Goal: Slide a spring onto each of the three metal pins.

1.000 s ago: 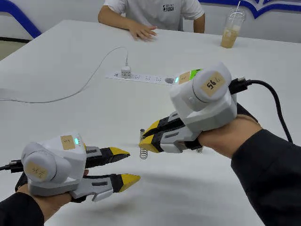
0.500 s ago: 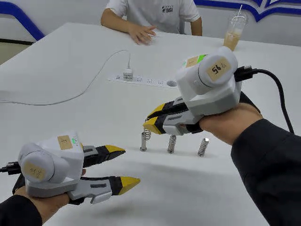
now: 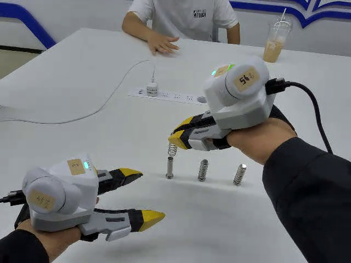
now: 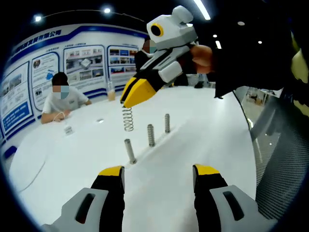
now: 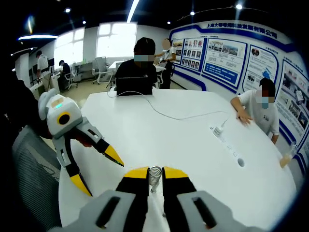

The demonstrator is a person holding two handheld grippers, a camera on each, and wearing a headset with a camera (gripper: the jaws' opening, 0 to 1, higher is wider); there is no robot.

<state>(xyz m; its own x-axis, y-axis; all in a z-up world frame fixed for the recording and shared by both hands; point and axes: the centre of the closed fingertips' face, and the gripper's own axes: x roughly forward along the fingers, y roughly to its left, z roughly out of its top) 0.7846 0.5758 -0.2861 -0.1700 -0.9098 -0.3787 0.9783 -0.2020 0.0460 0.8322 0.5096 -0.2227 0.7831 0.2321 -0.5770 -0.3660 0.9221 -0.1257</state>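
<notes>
Three metal pins stand in a row on the white table. The left pin is bare. The middle pin and the right pin each wear a spring. My right gripper is shut on another spring, which hangs upright just above the bare pin's top. My left gripper stands open with nothing in it, low at the near left, a short way from the pins.
A white power strip with a plugged charger and a trailing cable lies behind the pins. An iced drink cup stands at the far right. A person sits across the table with a hand on it.
My right gripper has risen from table level with the spring, from beside the left pin's base to just above its top. The left gripper has hardly moved.
</notes>
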